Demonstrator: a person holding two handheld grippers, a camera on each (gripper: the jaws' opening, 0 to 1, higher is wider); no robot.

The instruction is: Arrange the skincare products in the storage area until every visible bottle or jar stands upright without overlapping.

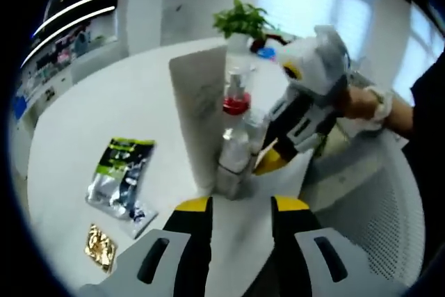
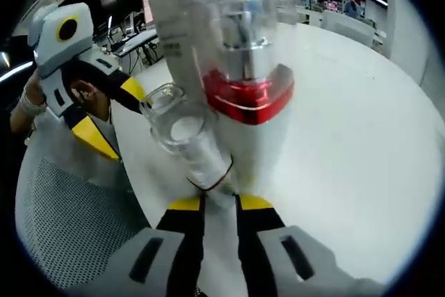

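Two tools: right tool [image 2: 219, 203] clamps a bottle [image 2: 243, 95]; left tool [image 1: 240, 206] gapes empty.

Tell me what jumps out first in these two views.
The white pump bottle with the red collar and clear cap looms right before the right hand-held gripper, whose jaws close narrowly at its base beside a smaller clear-capped bottle. In the left gripper view, a green-and-silver foil pouch lies flat on the white table.
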